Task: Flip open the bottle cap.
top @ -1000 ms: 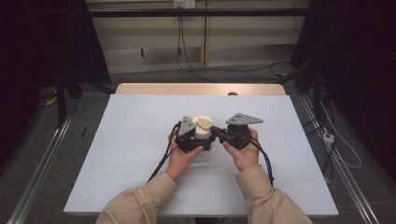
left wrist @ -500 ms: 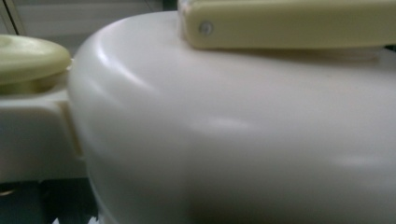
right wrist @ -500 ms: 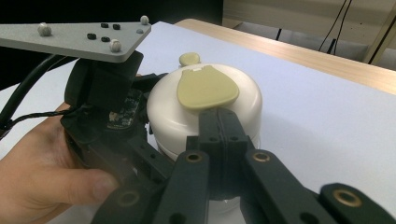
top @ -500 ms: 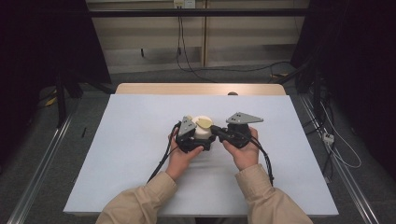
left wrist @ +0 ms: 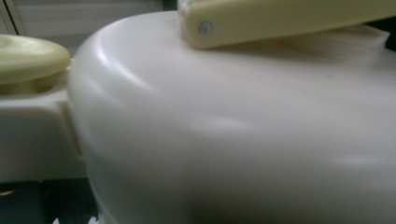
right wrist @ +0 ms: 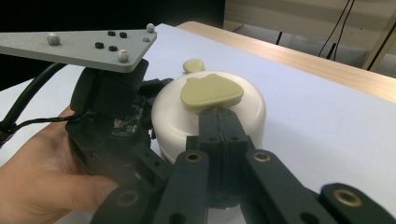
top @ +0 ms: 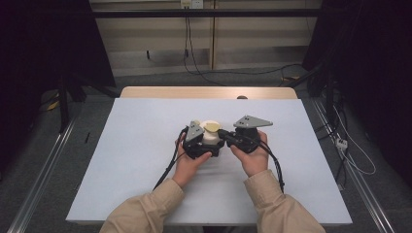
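Cream plastic, round and domed, the pot [top: 210, 137] stands near the middle of the table [top: 121, 160], between the two hands. A pale yellow-green tab [right wrist: 211, 92] lies flat on its lid, and a smaller knob [right wrist: 193, 65] of the same colour sticks out on its far side.

The left hand-held gripper [top: 199, 143] sits against the pot's left side. In the left gripper view the pot's wall is pressed close to the camera and hides the jaws, so I cannot tell whether they are closed on it. The left hand [top: 187, 162] holds it from the near side.

The right hand-held gripper [right wrist: 219, 122] has its black jaws closed together, tips at the near edge of the tab on the lid. The right hand [top: 253, 158] grips it just right of the pot.

A grey plate [top: 252, 121] tops the right gripper, and cables [top: 167, 167] trail toward the near edge of the table.
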`<state>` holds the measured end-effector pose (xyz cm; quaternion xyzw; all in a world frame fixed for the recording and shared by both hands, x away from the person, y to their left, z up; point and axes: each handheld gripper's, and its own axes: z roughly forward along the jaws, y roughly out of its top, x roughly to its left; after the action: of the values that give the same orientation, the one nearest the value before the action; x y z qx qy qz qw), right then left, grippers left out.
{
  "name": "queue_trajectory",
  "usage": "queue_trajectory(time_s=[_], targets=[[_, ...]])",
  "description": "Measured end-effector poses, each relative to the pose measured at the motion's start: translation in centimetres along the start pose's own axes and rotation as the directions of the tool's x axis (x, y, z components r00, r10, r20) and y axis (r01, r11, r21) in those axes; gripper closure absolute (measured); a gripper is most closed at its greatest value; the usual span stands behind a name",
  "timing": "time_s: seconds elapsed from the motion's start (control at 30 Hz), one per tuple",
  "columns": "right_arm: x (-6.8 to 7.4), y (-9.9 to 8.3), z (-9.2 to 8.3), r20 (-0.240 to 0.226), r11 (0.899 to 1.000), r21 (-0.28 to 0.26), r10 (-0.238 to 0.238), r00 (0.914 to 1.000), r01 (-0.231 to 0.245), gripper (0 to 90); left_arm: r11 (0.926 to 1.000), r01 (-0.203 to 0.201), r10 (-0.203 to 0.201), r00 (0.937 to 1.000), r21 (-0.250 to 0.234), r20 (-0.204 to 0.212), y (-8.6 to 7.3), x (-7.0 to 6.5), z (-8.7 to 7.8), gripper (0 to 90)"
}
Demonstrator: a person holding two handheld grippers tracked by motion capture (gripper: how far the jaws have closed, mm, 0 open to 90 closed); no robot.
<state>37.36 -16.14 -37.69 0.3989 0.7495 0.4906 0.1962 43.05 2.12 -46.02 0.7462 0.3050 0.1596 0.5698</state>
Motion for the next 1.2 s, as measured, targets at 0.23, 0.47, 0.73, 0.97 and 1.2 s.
queue_trajectory(time_s=[0.23, 0.47, 0.73, 0.97, 1.2], targets=[[0.20, 0.38, -0.05, -0.003, 1.000, -0.010, -0.008, 1.0000, 0.008, 90.0, 1.0000, -0.002, 0.002, 1.0000, 0.000, -0.001, 0.00, 0.01, -0.01, 4.9], [0.26, 0.58, -0.05, -0.002, 1.000, -0.011, -0.011, 0.9999, 0.011, 90.0, 1.0000, 0.001, -0.001, 1.0000, 0.000, 0.000, 0.00, -0.01, 0.00, 4.9], [0.35, 0.83, 0.06, 0.000, 1.000, -0.012, -0.018, 0.9998, 0.018, 90.0, 1.0000, 0.000, 0.000, 1.0000, 0.000, 0.000, 0.00, -0.01, 0.00, 4.9], [0.56, 0.86, 0.39, -0.006, 1.000, -0.004, -0.027, 0.9996, 0.027, 90.0, 1.0000, 0.000, 0.000, 1.0000, 0.000, 0.000, 0.00, -0.01, 0.00, 4.9], [0.63, 0.99, 0.41, -0.008, 1.000, -0.008, -0.024, 0.9997, 0.024, 90.0, 1.0000, 0.000, 0.000, 1.0000, 0.000, 0.000, -0.01, -0.02, 0.01, 4.9]])
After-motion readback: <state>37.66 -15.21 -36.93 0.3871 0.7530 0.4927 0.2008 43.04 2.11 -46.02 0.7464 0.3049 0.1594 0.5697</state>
